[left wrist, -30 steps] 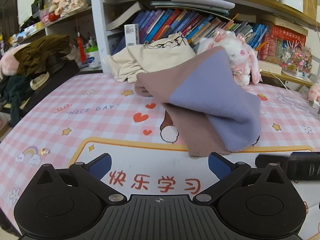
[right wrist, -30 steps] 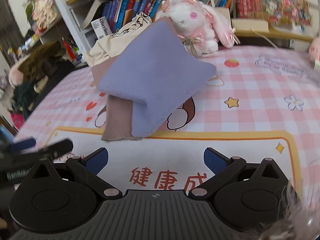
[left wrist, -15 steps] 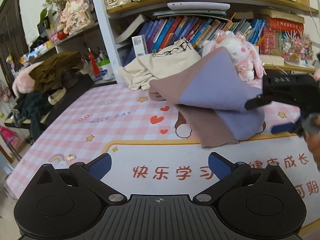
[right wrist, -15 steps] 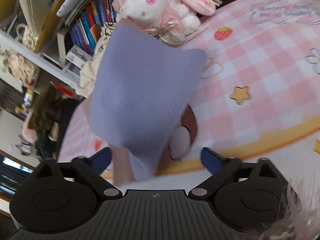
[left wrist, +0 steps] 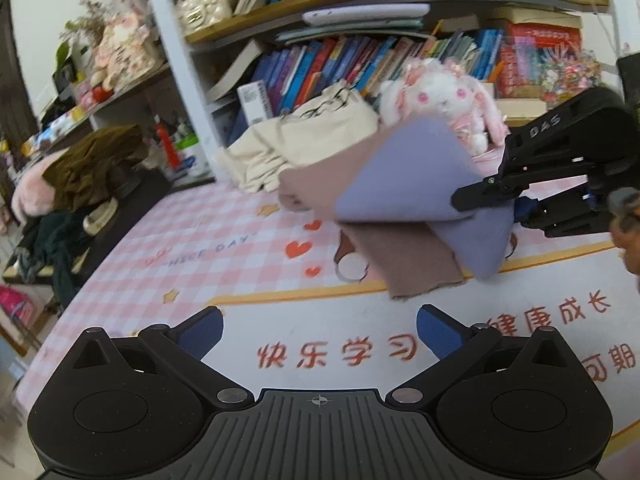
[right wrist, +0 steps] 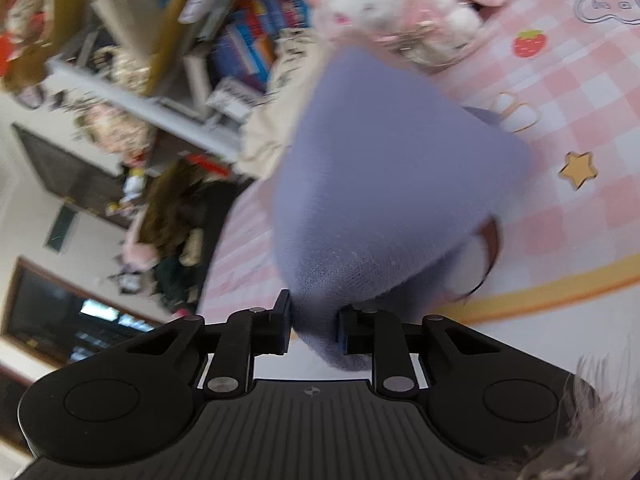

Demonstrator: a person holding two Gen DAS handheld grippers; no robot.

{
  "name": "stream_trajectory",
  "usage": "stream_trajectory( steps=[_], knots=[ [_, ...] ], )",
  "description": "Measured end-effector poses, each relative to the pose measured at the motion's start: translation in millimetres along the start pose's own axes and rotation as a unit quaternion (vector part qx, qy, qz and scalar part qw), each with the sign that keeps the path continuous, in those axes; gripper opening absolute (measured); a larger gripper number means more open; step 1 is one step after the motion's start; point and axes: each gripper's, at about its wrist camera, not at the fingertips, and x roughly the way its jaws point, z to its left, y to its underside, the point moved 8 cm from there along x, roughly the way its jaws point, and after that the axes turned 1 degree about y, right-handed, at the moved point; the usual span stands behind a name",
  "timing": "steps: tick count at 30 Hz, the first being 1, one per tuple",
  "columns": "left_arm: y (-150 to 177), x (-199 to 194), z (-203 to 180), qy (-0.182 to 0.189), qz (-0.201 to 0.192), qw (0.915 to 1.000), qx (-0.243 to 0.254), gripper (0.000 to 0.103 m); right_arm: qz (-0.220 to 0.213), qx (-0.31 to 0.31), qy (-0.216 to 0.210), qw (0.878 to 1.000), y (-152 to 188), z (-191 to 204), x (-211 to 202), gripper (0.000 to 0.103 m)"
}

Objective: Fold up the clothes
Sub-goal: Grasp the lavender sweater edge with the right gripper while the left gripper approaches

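The right gripper [right wrist: 312, 326] is closing its jaws on the near edge of the purple and brown cloth [left wrist: 404, 200] lying half folded on the pink mat [left wrist: 224, 248], while the left gripper [left wrist: 320, 330] waits spread and empty, so the next move probably needs a lift and fold.
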Motion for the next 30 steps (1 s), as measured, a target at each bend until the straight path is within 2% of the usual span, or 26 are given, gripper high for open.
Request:
stream_trajectory(
  steps=[8, 13, 18, 20, 22, 25, 28, 30],
  knots=[
    [-12.8, 2.7, -41.5, 0.031, -0.039, 0.9960, 0.074, 0.103, 0.028, -0.016, -0.073, 0.997, 30.9, 46.6, -28.6, 0.016],
    [-16.8, 2.1, -58.8, 0.041, -0.053, 0.9932, 0.095, 0.103, 0.039, -0.018, -0.106, 0.993, 36.8, 65.7, -36.4, 0.016],
    [-15.8, -8.4, -77.0, 0.064, -0.069, 0.9886, 0.117, 0.103, 0.033, -0.010, -0.090, 0.995, 37.1, 62.8, -36.5, 0.016],
    [-17.2, -9.9, -77.4, 0.058, -0.072, 0.9885, 0.119, 0.103, 0.034, -0.014, -0.086, 0.996, 38.1, 63.0, -36.3, 0.016],
    [-20.2, -12.1, -74.4, 0.064, -0.072, 0.9902, 0.101, 0.101, 0.035, -0.015, -0.083, 0.996, 38.9, 62.4, -36.4, 0.017],
    [-25.9, -16.3, -67.6, 0.084, -0.070, 0.9923, 0.058, 0.100, 0.037, -0.007, -0.078, 0.996, 39.1, 58.4, -37.1, 0.024],
    [-26.2, -20.8, -74.2, 0.095, -0.073, 0.9903, 0.070, 0.094, 0.039, -0.001, -0.078, 0.996, 38.9, 57.1, -37.5, 0.038],
    [-26.7, -27.2, -81.3, 0.113, -0.081, 0.9868, 0.083, 0.093, 0.040, 0.000, -0.072, 0.997, 38.8, 55.6, -37.3, 0.048]
  ],
)
